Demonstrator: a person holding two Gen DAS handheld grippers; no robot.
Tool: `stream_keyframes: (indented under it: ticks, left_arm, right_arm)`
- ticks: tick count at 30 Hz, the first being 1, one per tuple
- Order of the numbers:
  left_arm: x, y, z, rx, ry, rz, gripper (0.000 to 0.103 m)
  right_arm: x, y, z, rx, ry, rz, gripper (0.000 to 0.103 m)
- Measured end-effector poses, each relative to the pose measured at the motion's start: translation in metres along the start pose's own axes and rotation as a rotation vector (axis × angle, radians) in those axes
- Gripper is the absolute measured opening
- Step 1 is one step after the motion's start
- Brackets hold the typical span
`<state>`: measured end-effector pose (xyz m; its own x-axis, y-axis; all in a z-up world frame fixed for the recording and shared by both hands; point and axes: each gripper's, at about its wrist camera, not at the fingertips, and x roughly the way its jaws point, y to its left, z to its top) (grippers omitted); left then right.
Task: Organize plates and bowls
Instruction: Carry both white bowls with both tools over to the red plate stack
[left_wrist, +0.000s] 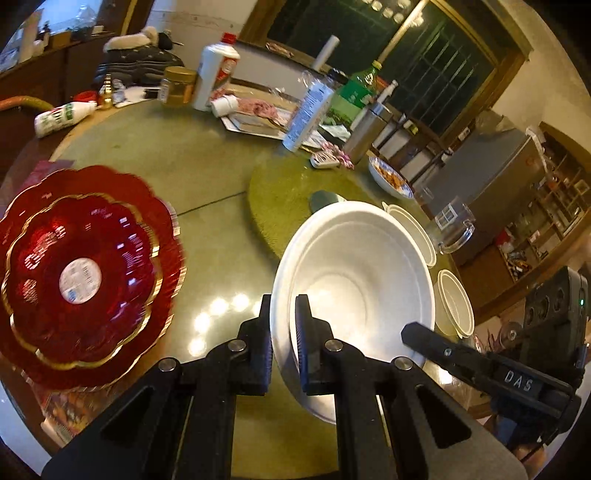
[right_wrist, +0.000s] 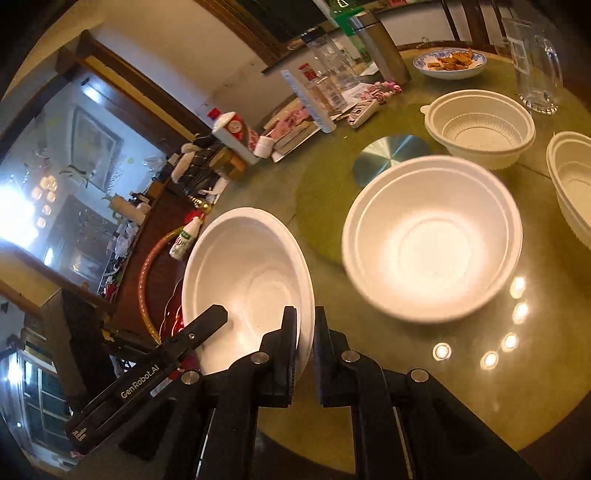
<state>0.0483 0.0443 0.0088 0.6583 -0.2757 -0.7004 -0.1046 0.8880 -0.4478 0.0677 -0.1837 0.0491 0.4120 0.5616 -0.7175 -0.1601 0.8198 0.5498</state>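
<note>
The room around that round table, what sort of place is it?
Most likely a home dining room. The round glass-topped table has a turntable in the middle, a dish of food sits at its far edge, and bottles such as the white one crowd it.

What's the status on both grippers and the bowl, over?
Left gripper and right gripper both shut on one white bowl's opposite rims. Second white bowl sits on the table. Red plates stacked to its left. Nothing blocking.
</note>
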Motion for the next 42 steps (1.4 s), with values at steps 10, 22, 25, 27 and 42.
stream_keyframes:
  ticks: [10,22,25,27,42]
  left_arm:
    - [-0.041,0.03,-0.02,-0.015,-0.114,0.008,0.008]
    - [-0.082,0.075,-0.014,-0.089,-0.214,0.071,0.008]
    - [-0.087,0.09,-0.009,-0.123,-0.225,0.093,0.008]
    - [-0.089,0.101,-0.005,-0.151,-0.227,0.104,0.008]
    - [-0.061,0.154,0.003,-0.253,-0.154,0.206,0.008]
  right_arm:
    - [0.01,0.035,-0.03,-0.071,-0.006,0.045,0.008]
    - [0.036,0.09,-0.038,-0.174,0.021,0.103,0.008]
    - [0.05,0.106,-0.035,-0.19,0.042,0.117,0.008]
    - [0.059,0.114,-0.032,-0.192,0.057,0.133,0.008]
    - [0.135,0.145,-0.025,-0.211,0.156,0.097,0.008]
